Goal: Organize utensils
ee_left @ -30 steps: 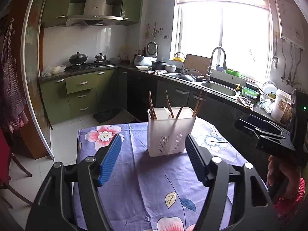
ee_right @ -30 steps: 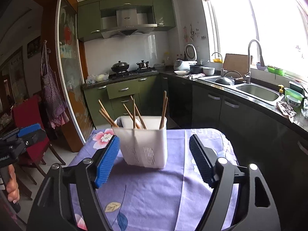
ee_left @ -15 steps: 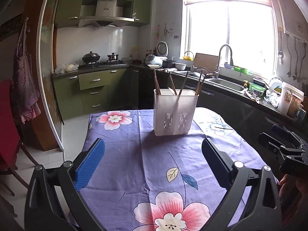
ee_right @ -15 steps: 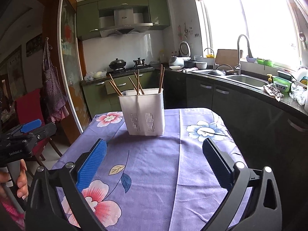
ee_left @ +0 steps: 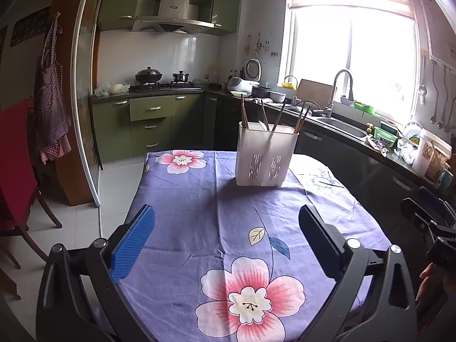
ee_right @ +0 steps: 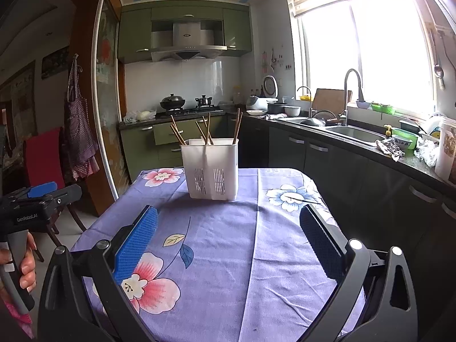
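Note:
A white slotted utensil holder stands upright at the far middle of the table, with several wooden chopsticks sticking up out of it. It also shows in the right wrist view with its chopsticks. My left gripper is open and empty, well back from the holder over the near part of the table. My right gripper is open and empty, also well back from the holder. Each gripper appears at the edge of the other's view.
The table carries a purple flowered cloth, seen in the right wrist view as well. A red chair stands to the left. Dark kitchen cabinets and a sink counter run along the right, close to the table's edge.
Both grippers have pulled back from the utensil holder toward the near end of the table, and their jaws have opened wider. The holder and chopsticks have stayed in place.

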`<state>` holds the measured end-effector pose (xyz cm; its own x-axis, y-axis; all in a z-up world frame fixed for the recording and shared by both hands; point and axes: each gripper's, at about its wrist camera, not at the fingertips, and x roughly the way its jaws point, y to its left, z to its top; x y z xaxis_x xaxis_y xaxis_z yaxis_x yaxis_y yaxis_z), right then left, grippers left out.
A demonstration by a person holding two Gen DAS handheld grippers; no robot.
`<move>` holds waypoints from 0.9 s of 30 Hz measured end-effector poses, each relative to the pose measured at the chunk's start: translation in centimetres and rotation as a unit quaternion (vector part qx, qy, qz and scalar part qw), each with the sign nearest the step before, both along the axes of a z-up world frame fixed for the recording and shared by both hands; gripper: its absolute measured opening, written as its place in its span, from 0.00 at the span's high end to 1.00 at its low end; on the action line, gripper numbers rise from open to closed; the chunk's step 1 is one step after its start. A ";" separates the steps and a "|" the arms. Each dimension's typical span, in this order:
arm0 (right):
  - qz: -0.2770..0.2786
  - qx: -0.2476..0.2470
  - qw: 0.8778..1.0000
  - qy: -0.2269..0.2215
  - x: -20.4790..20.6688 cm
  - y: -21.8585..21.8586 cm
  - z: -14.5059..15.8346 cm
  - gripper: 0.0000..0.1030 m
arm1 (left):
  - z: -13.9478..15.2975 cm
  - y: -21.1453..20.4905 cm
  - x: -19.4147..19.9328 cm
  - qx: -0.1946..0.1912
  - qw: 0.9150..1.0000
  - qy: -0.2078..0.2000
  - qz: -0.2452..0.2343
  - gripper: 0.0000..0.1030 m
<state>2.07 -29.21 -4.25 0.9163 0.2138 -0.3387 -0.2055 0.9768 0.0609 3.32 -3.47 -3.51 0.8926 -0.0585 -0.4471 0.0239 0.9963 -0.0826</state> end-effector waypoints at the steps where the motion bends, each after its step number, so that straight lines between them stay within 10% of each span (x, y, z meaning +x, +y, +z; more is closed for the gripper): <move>1: 0.001 -0.001 1.000 0.000 -0.1 -0.1 0.0 0.05 | 0.1 -0.1 -0.3 0.001 1.000 -0.002 0.001 0.07; 27: 0.011 0.008 1.000 0.000 -0.5 -0.1 0.1 0.05 | 0.5 -0.5 -0.8 -0.003 1.000 0.000 -0.005 0.07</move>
<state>1.52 -29.29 -4.10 0.9110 0.2398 -0.3355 -0.2277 0.9708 0.0756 2.50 -4.02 -3.03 0.8922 -0.0696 -0.4462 0.0330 0.9955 -0.0894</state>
